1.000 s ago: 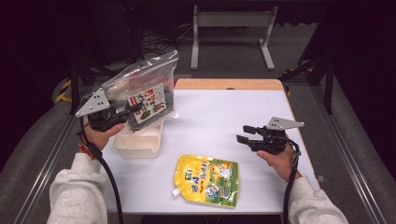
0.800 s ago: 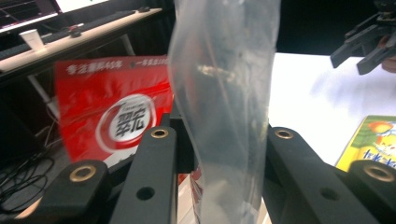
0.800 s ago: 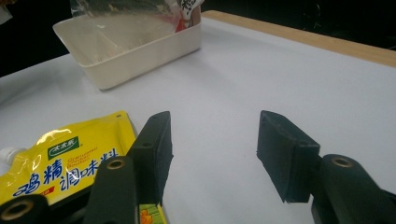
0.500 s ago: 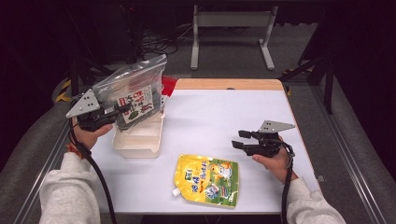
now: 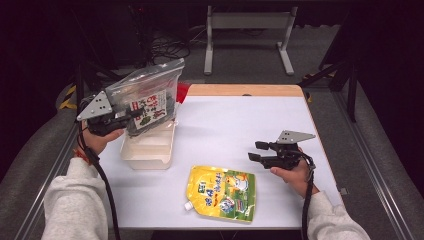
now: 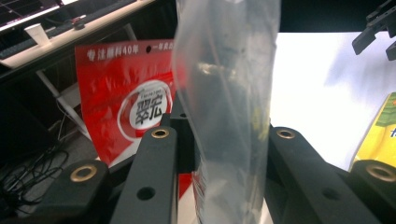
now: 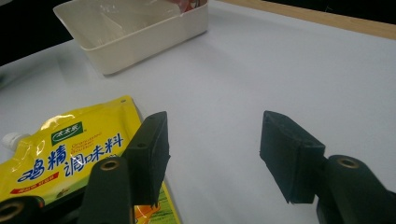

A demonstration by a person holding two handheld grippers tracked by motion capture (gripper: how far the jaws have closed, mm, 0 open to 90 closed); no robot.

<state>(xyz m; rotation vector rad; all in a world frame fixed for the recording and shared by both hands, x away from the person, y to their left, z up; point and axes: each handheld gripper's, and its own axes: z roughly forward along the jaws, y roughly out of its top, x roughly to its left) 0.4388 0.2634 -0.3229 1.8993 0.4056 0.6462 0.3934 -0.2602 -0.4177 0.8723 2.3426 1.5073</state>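
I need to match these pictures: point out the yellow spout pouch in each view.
High view: yellow spout pouch lies flat at the table's near edge, centre.
Left gripper view: a yellow strip at the right edge.
Right gripper view: lower left, beside the left jaw.
Shared landmark: white tray.

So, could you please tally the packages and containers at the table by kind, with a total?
Clear plastic bags, held up in the left gripper: 1
Red packets: 1
Yellow spouted pouches: 1
Cream tubs: 1
Total: 4
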